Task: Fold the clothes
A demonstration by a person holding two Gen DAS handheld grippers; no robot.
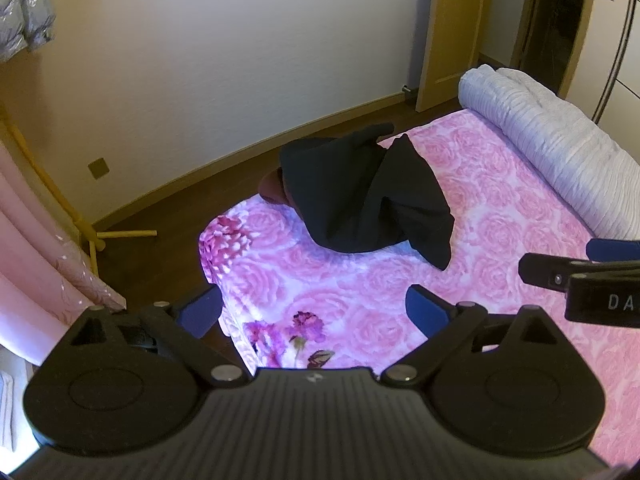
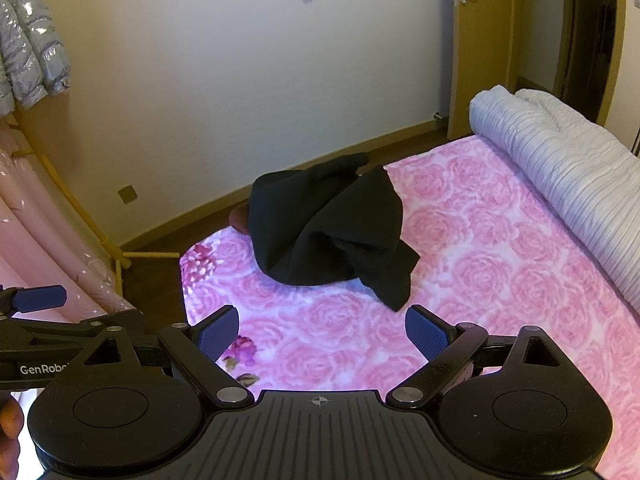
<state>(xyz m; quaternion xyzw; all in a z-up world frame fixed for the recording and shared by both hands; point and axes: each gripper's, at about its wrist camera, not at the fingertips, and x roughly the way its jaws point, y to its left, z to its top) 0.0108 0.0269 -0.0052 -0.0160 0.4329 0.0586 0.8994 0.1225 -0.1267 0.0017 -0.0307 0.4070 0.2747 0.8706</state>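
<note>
Looking down your left wrist camera first: your left gripper (image 1: 314, 312) hangs over the near corner of the bed (image 1: 500, 216) with its blue pads spread wide apart and nothing between them. The black garment (image 1: 360, 200) sits in a rumpled heap at the far edge of the pink rose bedspread, well ahead of the pads, with part of it sticking out past the mattress edge over the dark wood floor (image 1: 168, 208). A rolled white quilt (image 1: 552, 152) lies along the right side of the bed, clear of the garment. Your right gripper (image 1: 560, 272) pokes in from the right edge, side-on, so you can't really tell its opening from here.

Over on the right wrist camera: your right gripper (image 2: 322, 336) also has its pads wide apart and empty, hovering above the bedspread just short of the garment (image 2: 320, 236); the nearest drooping corner of the cloth is close to the right pad but not touching. The quilt (image 2: 560, 176) runs along the right again. Your left gripper (image 2: 36, 300) shows at the left edge, beside the pink curtain (image 2: 36, 240). A silver puffer jacket (image 2: 28, 48) hangs up top left, and a wooden door (image 2: 480, 48) stands behind the bed.
</note>
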